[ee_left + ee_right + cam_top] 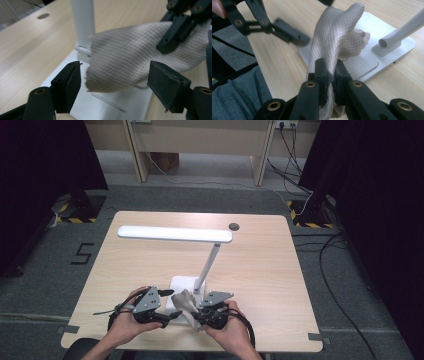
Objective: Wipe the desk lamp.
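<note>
Waffle-textured beige cloth (337, 37) is pinched by right gripper (331, 75); left gripper (115, 82) gapes.

A white desk lamp (200, 250) is the landmark here: white head bar, white stem, and a white square base with a finely ribbed panel on top. Under it, the tabletop (260, 265) is pale beige wood with a faint straight grain. Against the lamp's base, a cloth (334, 32) is off-white to cream, woven in a small diamond waffle pattern. Clamped on the cloth, the right tool (330, 75) is matte black with brass-coloured rivets. To the lamp's left, the left tool (115, 82) is the same black with brass rivets, and carries a grey plate. Around the tabletop, the floor (45, 270) is dark grey carpet with yellow-and-black striped tape.
</note>
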{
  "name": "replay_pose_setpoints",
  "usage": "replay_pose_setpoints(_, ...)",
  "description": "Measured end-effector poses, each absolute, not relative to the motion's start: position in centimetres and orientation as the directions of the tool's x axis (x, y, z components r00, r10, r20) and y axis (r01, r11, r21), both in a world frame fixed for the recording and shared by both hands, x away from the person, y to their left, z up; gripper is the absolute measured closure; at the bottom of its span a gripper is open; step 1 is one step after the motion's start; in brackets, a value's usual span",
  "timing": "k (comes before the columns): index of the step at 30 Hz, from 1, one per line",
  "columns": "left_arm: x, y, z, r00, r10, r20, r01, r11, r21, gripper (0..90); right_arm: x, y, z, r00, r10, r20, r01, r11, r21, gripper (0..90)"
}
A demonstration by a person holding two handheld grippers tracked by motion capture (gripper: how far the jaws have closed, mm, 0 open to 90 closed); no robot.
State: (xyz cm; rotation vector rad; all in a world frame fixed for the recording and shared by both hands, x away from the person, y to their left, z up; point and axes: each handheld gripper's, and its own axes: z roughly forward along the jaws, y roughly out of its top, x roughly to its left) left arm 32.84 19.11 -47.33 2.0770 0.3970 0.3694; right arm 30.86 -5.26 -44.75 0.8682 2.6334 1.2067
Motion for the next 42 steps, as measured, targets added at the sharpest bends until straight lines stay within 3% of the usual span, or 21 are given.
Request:
replay_pose_setpoints(6, 33.2, 18.5, -47.7, 0.924, 0.352, 0.151, 0.075, -0.553, 0.830, 26.8, 31.1, -5.1, -44.4, -0.839, 0.531, 0.119, 0.438, 0.529, 0.726, 84.6)
replay_pose_setpoints(14, 32.6, 19.0, -47.5, 0.930, 0.282, 0.234, -0.025, -0.587, 0.809, 57.4, 31.2, -4.9, -44.0, -0.846, 0.521, 0.116, 0.427, 0.531, 0.732, 84.5)
replay_pose_setpoints(20, 32.2, 19.9, -47.0, 0.907, 0.346, 0.239, -0.020, -0.533, 0.846, 75.1, 31.5, -4.6, -43.6, -0.844, 0.522, 0.126, 0.415, 0.486, 0.769, 84.2)
replay_pose_setpoints(25, 32.0, 20.8, -46.3, 0.863, 0.445, 0.238, 0.008, -0.484, 0.875, 78.4, 31.8, -3.9, -43.4, -0.842, 0.524, 0.127, 0.393, 0.435, 0.810, 80.7)
replay_pose_setpoints(31, 32.0, 22.0, -45.5, 0.831, 0.497, 0.248, 0.015, -0.466, 0.885, 78.6, 31.8, -3.2, -43.2, -0.833, 0.540, 0.119, 0.371, 0.387, 0.844, 59.4)
replay_pose_setpoints(35, 32.2, 23.6, -44.8, 0.795, 0.540, 0.276, 0.005, -0.461, 0.888, 78.6, 31.9, -4.0, -42.0, -0.814, 0.571, 0.103, 0.334, 0.317, 0.888, 51.3)
replay_pose_setpoints(38, 32.3, 25.1, -44.1, 0.755, 0.582, 0.301, -0.008, -0.451, 0.893, 78.5, 32.3, -5.1, -41.3, -0.786, 0.607, 0.116, 0.329, 0.253, 0.910, 51.1)
replay_pose_setpoints(42, 32.7, 26.9, -42.9, 0.711, 0.620, 0.330, -0.024, -0.449, 0.893, 78.5, 32.9, -6.3, -41.7, -0.717, 0.677, 0.164, 0.381, 0.185, 0.906, 72.4)
